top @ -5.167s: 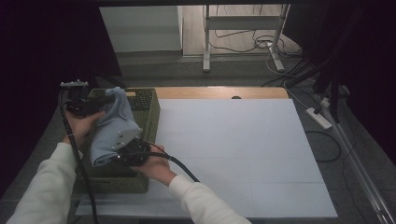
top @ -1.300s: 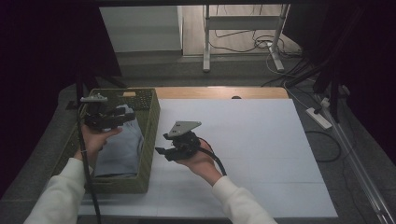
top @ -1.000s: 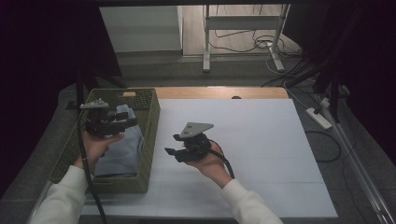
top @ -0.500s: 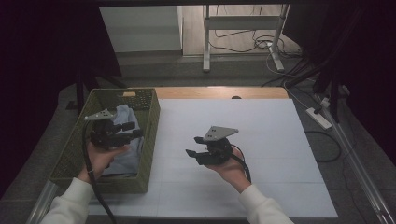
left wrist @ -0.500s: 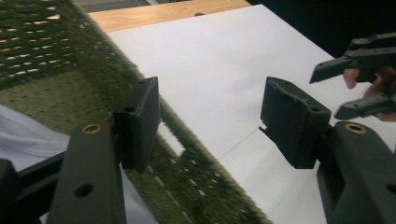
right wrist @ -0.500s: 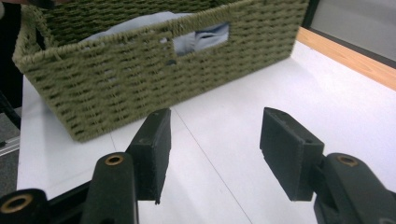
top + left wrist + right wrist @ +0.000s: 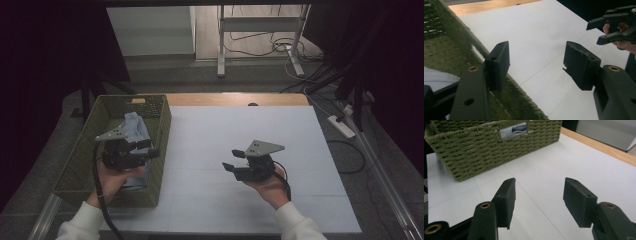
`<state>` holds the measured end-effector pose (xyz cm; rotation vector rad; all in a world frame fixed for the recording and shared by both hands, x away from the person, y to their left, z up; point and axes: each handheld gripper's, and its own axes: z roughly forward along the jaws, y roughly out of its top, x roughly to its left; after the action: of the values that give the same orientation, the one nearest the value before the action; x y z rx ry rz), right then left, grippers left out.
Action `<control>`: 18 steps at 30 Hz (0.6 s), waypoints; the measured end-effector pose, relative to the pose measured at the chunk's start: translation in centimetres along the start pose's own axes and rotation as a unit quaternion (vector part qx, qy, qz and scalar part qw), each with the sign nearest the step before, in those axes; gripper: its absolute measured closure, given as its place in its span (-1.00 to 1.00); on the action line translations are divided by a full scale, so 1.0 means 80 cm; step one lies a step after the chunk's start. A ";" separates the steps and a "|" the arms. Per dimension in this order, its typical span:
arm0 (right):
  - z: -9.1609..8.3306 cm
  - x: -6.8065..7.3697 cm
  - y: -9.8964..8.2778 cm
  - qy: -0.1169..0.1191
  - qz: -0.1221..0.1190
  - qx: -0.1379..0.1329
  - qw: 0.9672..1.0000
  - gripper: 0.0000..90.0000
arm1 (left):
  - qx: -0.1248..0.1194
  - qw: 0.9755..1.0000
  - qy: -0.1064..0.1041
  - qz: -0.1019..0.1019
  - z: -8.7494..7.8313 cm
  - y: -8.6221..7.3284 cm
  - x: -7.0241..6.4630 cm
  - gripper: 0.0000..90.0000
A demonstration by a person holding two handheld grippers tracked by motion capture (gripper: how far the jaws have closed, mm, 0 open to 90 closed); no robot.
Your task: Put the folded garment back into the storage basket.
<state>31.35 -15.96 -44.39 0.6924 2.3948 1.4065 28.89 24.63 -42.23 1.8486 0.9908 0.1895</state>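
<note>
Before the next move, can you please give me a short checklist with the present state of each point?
1. Left gripper jaws open, nothing between them: ok.
2. Right gripper jaws open, nothing between them: ok.
3. Blue cloth lies inside the green basket, no part over the rim in the high view: ok.
4. Basket stands upright at the left edge of the white table: ok.
5. Right gripper is apart from the basket, over bare table: ok.
6. Cloth is neatly folded: cannot tell, the left hand covers part of it.
</note>
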 end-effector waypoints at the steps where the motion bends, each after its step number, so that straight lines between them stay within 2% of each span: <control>1: -0.003 -0.001 -0.002 -0.003 0.000 0.000 1.000 -0.03 | 0.000 1.000 -0.002 0.001 0.000 -0.001 -0.002 -0.15; 9: -0.033 -0.016 -0.024 -0.022 0.013 0.004 1.000 -0.04 | 0.007 1.000 -0.010 0.005 0.003 -0.012 -0.014 -0.15; 18: -0.066 -0.026 -0.048 -0.034 0.022 0.000 0.999 -0.04 | 0.010 1.000 -0.008 0.012 0.002 -0.021 -0.030 -0.15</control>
<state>29.63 -22.55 -45.16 0.7846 2.3415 1.3769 26.49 23.16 -43.03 1.8782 0.9613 0.1795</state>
